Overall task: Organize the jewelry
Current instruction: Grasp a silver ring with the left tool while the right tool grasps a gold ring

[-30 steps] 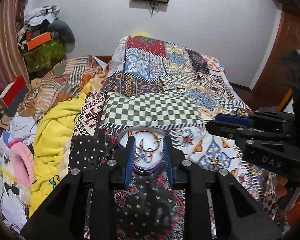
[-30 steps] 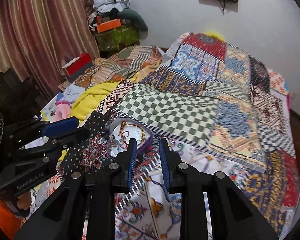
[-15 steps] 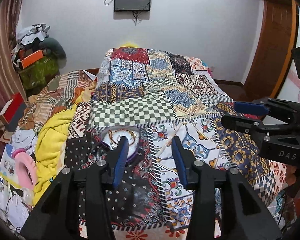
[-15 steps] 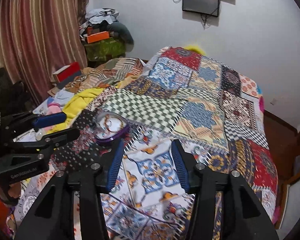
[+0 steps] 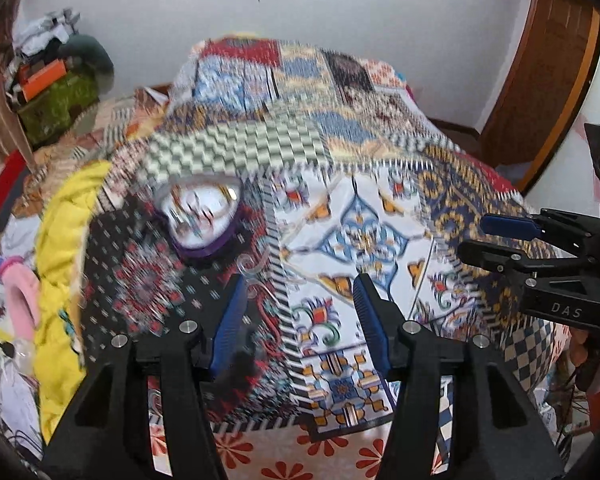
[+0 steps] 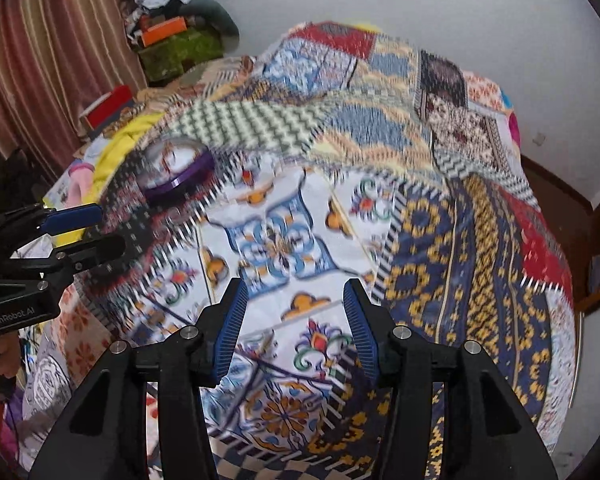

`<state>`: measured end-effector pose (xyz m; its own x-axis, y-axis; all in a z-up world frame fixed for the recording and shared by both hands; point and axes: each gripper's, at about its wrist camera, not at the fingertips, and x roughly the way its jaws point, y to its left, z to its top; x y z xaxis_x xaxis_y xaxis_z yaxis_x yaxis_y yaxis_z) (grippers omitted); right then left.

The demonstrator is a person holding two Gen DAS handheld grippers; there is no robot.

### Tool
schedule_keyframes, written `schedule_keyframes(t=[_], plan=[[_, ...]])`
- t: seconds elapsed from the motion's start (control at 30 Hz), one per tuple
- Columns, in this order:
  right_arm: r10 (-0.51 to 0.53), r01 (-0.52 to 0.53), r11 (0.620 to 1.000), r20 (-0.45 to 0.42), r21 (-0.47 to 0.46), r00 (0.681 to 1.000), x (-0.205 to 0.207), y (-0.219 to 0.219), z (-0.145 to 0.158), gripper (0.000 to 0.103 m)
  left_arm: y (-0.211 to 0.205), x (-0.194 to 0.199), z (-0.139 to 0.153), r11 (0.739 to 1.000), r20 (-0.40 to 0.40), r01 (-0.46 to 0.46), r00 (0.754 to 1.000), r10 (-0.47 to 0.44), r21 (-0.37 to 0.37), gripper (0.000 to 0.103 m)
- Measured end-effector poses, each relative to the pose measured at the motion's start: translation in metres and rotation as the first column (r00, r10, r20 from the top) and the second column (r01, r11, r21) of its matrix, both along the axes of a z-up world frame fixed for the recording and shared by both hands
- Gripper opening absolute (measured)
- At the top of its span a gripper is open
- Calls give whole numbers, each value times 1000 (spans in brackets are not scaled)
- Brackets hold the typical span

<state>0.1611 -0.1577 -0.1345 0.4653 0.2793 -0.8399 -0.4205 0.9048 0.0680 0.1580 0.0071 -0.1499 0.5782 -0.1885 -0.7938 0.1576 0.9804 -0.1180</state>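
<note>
A round white dish with a purple rim [image 5: 200, 216] holding tangled bead jewelry sits on the patchwork bedspread [image 5: 360, 216]; motion blur hides the pieces' detail. In the right wrist view the dish [image 6: 178, 174] lies at the left of the bed. My left gripper [image 5: 300, 300] is open and empty, hovering nearer than the dish and to its right. A thin clear curl [image 5: 256, 268] lies on the cloth just beyond its left finger. My right gripper [image 6: 294, 304] is open and empty over the white and blue patch, well right of the dish.
A yellow blanket [image 5: 60, 248] and a pink ring-shaped item [image 5: 18, 300] lie at the bed's left edge. Boxes and clothes [image 5: 52, 92] pile up by the striped curtain [image 6: 52, 48]. A wooden door frame [image 5: 540, 80] stands at the right.
Both grippers have pulled back from the dish and opened wide. The dish stays on the bedspread, now farther away and to the left in both views.
</note>
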Motion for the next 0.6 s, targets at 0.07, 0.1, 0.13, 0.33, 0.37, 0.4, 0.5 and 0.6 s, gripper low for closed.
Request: schedule_keyframes(t=[0.07, 0.1, 0.13, 0.33, 0.37, 0.4, 0.5, 0.6], plan=[[0, 0, 1000, -19, -2, 1000, -1, -3, -7, 46, -6, 1, -10, 1000, -25, 18, 1000, -18, 9, 54], [0, 0, 1000, -30, -2, 1000, -2, -4, -11, 46, -8, 2, -15, 1000, -34, 28, 999, -28, 12, 54], [-2, 2, 1000, -39, -1, 999, -2, -6, -14, 46, -12, 4, -20, 999, -46, 40, 998, -39, 11, 54], [-6, 6, 1000, -76, 5, 997, 1, -11, -27, 46, -33, 20, -52, 996, -132, 93, 987, -93, -8, 41], [-6, 7, 1000, -80, 6, 997, 2, -12, -28, 46, -37, 23, -57, 995, -142, 101, 985, -102, -11, 39], [-6, 6, 1000, -84, 7, 996, 2, -12, -30, 46, -39, 25, -61, 994, -150, 106, 983, -107, -13, 39], [0, 2, 1000, -96, 11, 995, 6, -11, -34, 47, -45, 34, -70, 994, -156, 112, 982, -110, 0, 36], [10, -9, 1000, -103, 14, 995, 8, -8, -37, 47, -46, 42, -71, 993, -145, 116, 983, -116, -7, 34]])
